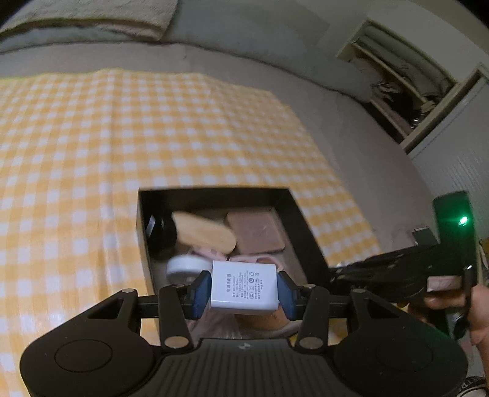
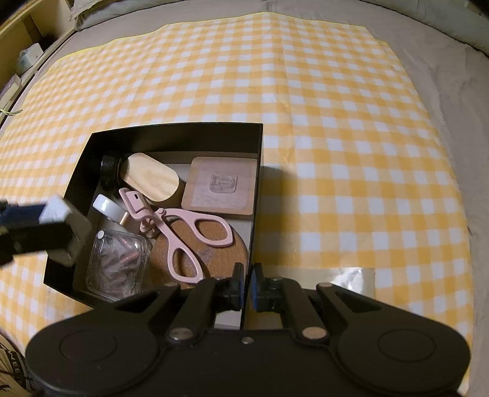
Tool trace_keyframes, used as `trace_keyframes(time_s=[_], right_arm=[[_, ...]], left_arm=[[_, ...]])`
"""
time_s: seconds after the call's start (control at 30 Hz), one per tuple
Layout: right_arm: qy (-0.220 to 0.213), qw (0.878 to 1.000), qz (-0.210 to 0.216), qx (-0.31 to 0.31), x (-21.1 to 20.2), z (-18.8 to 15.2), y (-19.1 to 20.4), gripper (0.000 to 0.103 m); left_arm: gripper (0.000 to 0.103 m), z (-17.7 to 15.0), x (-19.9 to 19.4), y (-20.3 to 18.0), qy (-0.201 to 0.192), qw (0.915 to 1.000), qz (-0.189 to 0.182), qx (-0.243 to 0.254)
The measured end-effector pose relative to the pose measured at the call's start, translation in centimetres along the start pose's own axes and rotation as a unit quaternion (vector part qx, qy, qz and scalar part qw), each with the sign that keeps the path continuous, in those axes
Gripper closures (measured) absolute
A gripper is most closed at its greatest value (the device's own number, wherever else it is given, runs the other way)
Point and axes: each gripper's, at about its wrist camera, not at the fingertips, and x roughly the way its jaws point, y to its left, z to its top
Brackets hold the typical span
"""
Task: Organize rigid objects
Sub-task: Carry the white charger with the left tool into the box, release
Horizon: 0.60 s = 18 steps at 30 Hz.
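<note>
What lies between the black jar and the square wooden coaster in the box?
In the right wrist view, an oval wooden piece lies between the black jar and the square wooden coaster.

A yellow and white checked cloth (image 2: pixel 336 137) lies spread flat on a grey bed (image 1: pixel 244 58), reaching far ahead of the fingers and to both sides. Beyond it, a folded pale blanket (image 1: pixel 91 15) rests on the bed. To the right stands an open cupboard (image 1: pixel 403 82) with clothes inside.
</note>
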Motion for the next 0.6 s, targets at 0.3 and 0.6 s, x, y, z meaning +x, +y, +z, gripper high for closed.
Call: trace_keyframes(time_s=[0.3,0.6], right_arm=[[0.001,1.000,-0.007,-0.005,0.1,0.0,0.2,0.098],[0.002,1.000,-0.008,-0.006,0.2,0.0,0.2,0.098]], left_arm=[[0.055,-1.5,1.1,0.7,0.015,0.9991,0.040,-0.008],[0.039,-1.6,1.6,0.5,0.025,0.9986,0.046,-0.006]])
